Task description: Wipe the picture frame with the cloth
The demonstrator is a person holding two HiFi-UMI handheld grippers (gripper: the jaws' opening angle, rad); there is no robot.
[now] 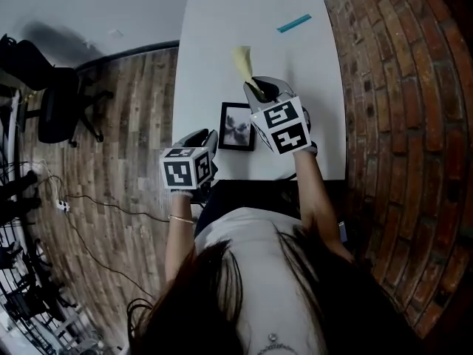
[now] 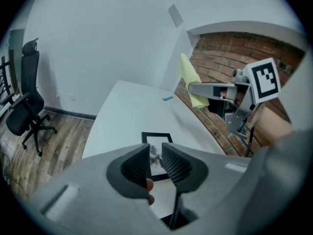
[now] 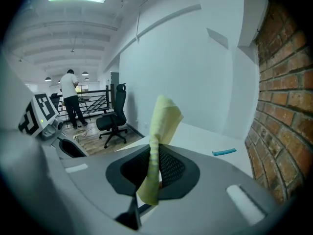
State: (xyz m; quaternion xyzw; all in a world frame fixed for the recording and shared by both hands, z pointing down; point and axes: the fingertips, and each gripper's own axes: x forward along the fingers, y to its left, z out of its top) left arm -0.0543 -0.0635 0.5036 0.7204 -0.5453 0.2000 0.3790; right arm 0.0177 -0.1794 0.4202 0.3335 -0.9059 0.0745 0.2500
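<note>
Head view: the picture frame (image 1: 237, 126) is seen lying flat on the white tabletop (image 1: 222, 35), close to its near edge. The yellow cloth (image 3: 159, 131) is clamped in the right tool (image 3: 155, 168), whose jaws are pressed together on its lower part, so that a loose end is left standing free for wiping. The left tool (image 2: 155, 163) is held with jaws parted and nothing gripped, aimed down at the frame, probably so that the frame can be steadied during the wipe.
</note>
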